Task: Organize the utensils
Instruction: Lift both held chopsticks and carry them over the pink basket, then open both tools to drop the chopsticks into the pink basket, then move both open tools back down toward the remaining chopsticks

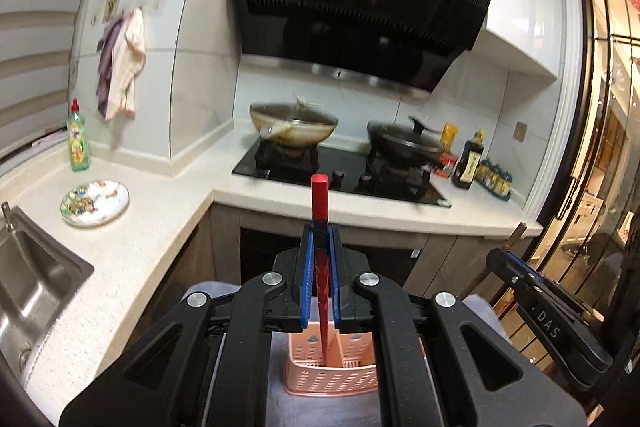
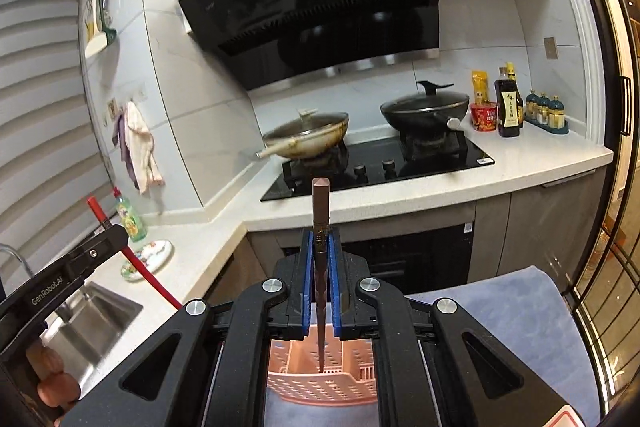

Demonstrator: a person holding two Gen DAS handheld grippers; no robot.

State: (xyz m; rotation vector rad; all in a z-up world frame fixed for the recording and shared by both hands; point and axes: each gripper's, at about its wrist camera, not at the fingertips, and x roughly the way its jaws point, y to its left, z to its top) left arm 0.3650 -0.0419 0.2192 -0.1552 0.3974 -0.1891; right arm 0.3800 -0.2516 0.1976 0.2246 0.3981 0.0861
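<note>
My left gripper is shut on a red chopstick, held upright with its tip down inside a pink slotted utensil basket. My right gripper is shut on a dark brown chopstick, also upright with its tip in the same pink basket. The basket stands on a blue-grey cloth below both grippers. The left gripper and its red chopstick show at the left of the right wrist view. The right gripper shows at the right of the left wrist view.
An L-shaped white counter holds a steel sink, a patterned plate and a green soap bottle. A black hob carries two woks. Sauce bottles stand at the right. A glass door is at the far right.
</note>
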